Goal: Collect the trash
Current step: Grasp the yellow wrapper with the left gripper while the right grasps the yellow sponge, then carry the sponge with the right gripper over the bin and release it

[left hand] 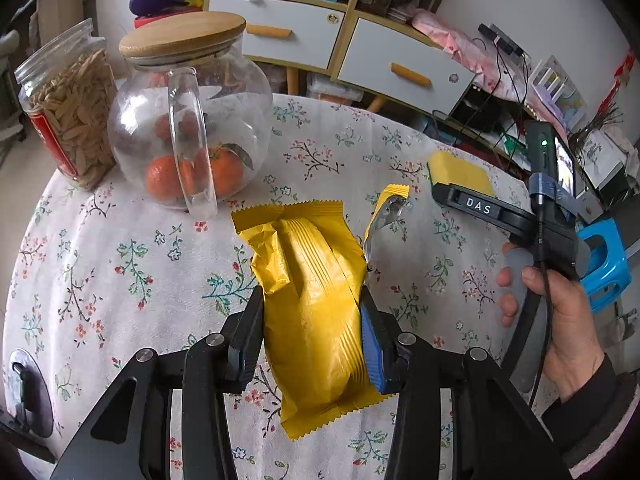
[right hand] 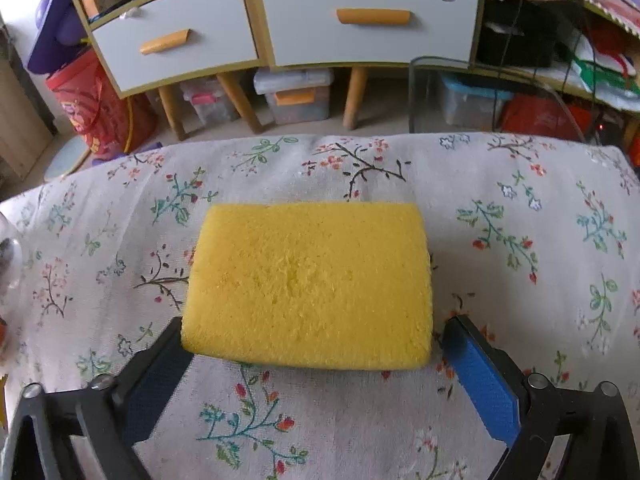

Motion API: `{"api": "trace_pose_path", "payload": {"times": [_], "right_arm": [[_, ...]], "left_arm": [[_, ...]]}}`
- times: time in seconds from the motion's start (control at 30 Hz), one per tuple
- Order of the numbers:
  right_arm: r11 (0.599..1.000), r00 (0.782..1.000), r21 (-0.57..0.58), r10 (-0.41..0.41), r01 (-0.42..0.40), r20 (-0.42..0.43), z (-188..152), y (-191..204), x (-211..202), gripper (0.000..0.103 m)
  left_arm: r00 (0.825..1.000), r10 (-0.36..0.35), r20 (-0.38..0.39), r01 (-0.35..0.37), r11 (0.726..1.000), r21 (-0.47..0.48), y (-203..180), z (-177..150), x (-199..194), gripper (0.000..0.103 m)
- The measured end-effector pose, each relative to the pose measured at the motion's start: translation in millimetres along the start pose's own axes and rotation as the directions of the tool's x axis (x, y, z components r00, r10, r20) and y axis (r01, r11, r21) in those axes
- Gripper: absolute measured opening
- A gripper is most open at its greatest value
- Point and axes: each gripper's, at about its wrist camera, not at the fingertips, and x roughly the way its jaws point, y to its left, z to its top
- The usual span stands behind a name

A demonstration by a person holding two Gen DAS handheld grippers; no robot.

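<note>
My left gripper is shut on a crinkled yellow snack wrapper and holds it over the floral tablecloth. A smaller torn yellow and silver wrapper lies just right of it on the table. My right gripper is open, its fingers on either side of the near edge of a yellow sponge that lies flat on the cloth. The sponge and the right gripper also show in the left wrist view at the right.
A glass teapot with a wooden lid and oranges inside stands at the table's back left, next to a glass jar of seeds. A grey drawer cabinet stands beyond the table. A blue stool stands right of the table.
</note>
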Motion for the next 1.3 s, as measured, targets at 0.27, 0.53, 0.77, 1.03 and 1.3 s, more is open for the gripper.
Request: {"api": "trace_pose_path", "payload": {"times": [0.27, 0.53, 0.77, 1.03, 1.3], "right_arm": [[1.0, 1.0, -0.019, 0.012, -0.012, 0.008, -9.0, -7.3, -31.2, 0.083], [0.999, 0.999, -0.033, 0.034, -0.033, 0.018, -40.6, -24.5, -93.7, 0.083], [0.998, 0.998, -0.008, 0.062, -0.062, 0.014, -76.1, -53.4, -151.0, 0.083], [0.998, 0.998, 0.012, 0.061, -0.061, 0.013, -112.2, -88.0, -195.4, 0.083], [0.998, 1.0, 0.063, 0.029, -0.029, 0.01, -146.1, -135.0, -224.5, 0.084]], "left_arm": [[1.0, -0.012, 0.008, 0.012, 1.0, 0.013, -7.7, -4.4, -5.9, 0.045], [0.999, -0.038, 0.026, 0.037, 0.998, 0.042, -21.9, -19.4, -24.8, 0.045], [0.997, -0.065, 0.036, 0.061, 0.994, 0.093, -47.0, -35.9, -40.7, 0.045], [0.995, -0.083, 0.051, 0.074, 0.983, 0.169, -80.9, -52.8, -54.9, 0.045], [0.994, -0.106, 0.027, 0.097, 0.97, 0.224, -111.4, -75.2, -57.6, 0.045]]}}
